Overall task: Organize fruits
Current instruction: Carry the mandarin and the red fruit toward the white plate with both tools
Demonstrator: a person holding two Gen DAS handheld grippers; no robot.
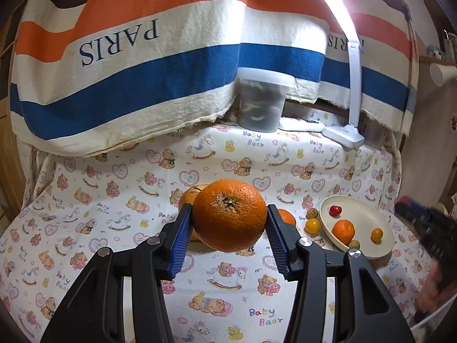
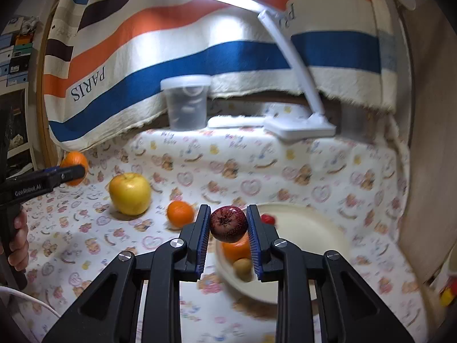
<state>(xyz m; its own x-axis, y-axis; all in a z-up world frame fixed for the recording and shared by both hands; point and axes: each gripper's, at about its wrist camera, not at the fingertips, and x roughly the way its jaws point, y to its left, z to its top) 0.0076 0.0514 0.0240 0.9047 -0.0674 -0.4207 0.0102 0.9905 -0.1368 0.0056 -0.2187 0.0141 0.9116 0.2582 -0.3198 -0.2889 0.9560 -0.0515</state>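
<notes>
My left gripper (image 1: 229, 214) is shut on a large orange (image 1: 229, 215), held above the bear-print cloth; the same orange (image 2: 74, 168) shows at far left in the right wrist view. My right gripper (image 2: 228, 223) is shut on a small dark red fruit (image 2: 228, 224), held over the near left rim of the cream plate (image 2: 314, 228). That plate (image 1: 368, 217) holds a small orange (image 1: 343, 231), a red fruit (image 1: 335, 210) and small yellow and brown fruits. On the cloth lie a yellow apple (image 2: 130, 193) and another orange (image 2: 180, 213).
A lidded plastic tub (image 1: 261, 100) and a white desk lamp (image 1: 344, 135) stand at the back under a striped hanging towel (image 1: 128, 65). Small yellow and brown fruits (image 1: 312, 225) lie just left of the plate. A hand (image 2: 18, 237) holds the left gripper's handle.
</notes>
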